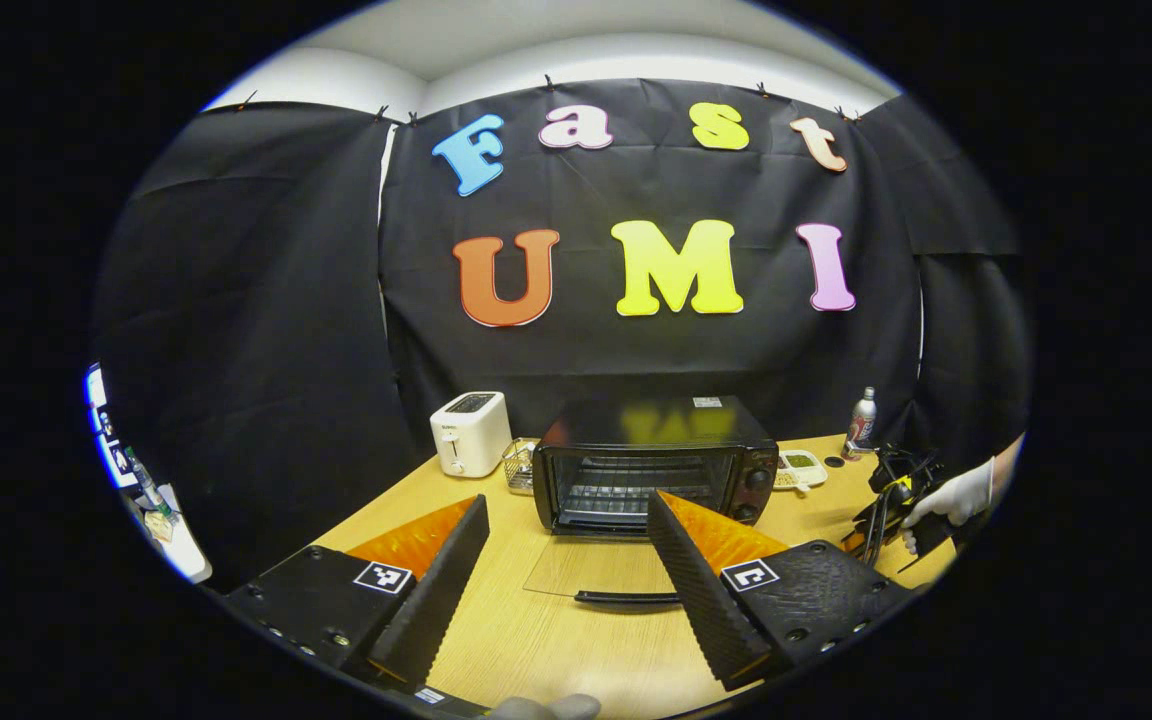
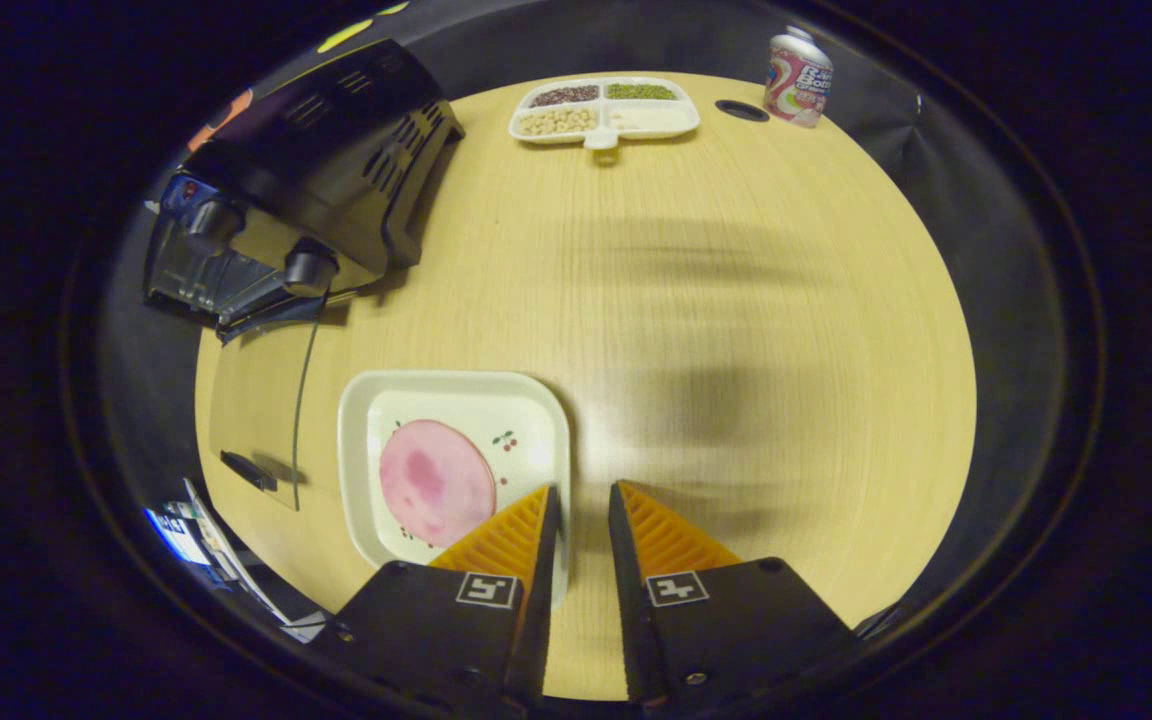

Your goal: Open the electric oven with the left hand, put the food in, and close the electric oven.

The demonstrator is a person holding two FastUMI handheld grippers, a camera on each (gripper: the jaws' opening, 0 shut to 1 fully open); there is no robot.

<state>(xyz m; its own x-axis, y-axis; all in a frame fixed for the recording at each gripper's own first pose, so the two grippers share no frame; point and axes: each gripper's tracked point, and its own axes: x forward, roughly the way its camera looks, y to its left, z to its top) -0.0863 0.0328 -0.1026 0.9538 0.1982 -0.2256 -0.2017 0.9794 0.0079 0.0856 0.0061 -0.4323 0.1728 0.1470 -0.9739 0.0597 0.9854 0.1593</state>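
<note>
The ham slice [image 2: 436, 482] on its plate [image 2: 366, 400] is seen at ten o'clock of the right gripper [image 2: 582, 500], whose fingers are narrowly parted; the left gripper [image 1: 566, 510] is spread wide before the open oven [image 1: 651, 460].

Recording booth staged as a kitchen, black cloth walls [image 1: 266, 300] clipped beneath a white ceiling, wooden surface [image 2: 736, 300] carrying electric oven [image 1: 651, 460], toaster [image 1: 471, 432], divided food tray [image 2: 604, 108], plate [image 2: 451, 465]

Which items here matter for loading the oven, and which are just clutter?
Needed: oven with its door down, plate with the ham slice, left gripper, right gripper at the plate's rim.

Clutter: toaster, small basket, snack tray, can.
</note>
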